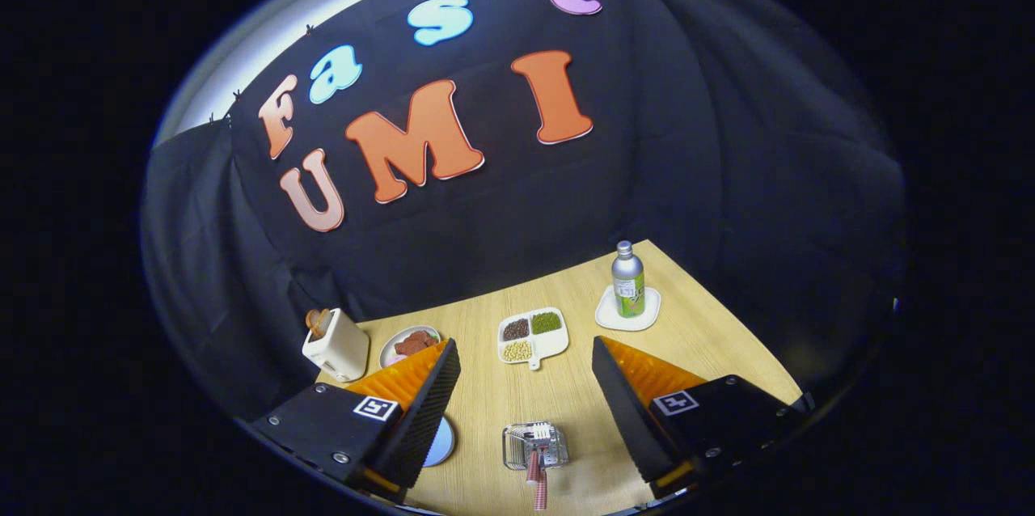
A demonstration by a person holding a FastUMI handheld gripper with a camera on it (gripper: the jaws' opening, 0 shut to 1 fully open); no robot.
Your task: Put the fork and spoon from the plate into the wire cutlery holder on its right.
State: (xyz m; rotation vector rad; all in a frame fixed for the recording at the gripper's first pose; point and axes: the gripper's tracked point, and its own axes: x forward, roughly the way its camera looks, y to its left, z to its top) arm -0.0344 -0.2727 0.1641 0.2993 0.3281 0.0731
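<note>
The wire cutlery holder (534, 445) stands on the wooden table, low between my two fingers and nearer to me than their tips. A utensil with a red-and-white checked handle (538, 484) sits in it, the handle leaning out toward me; I cannot tell whether it is the fork or the spoon. To the holder's left, a sliver of the pale blue plate (442, 441) shows behind my left finger (420, 403), which hides whatever lies on it. My gripper (524, 350) hangs above the table, open, with nothing between its fingers.
Beyond the fingertips lies a white divided dish (531, 336) of beans. A white toaster (335, 344) and a bowl of brown food (410, 344) sit at the back left. A silver bottle (628, 279) stands on a white coaster (628, 310) at the back right. The booth's black cloth closes off the far side.
</note>
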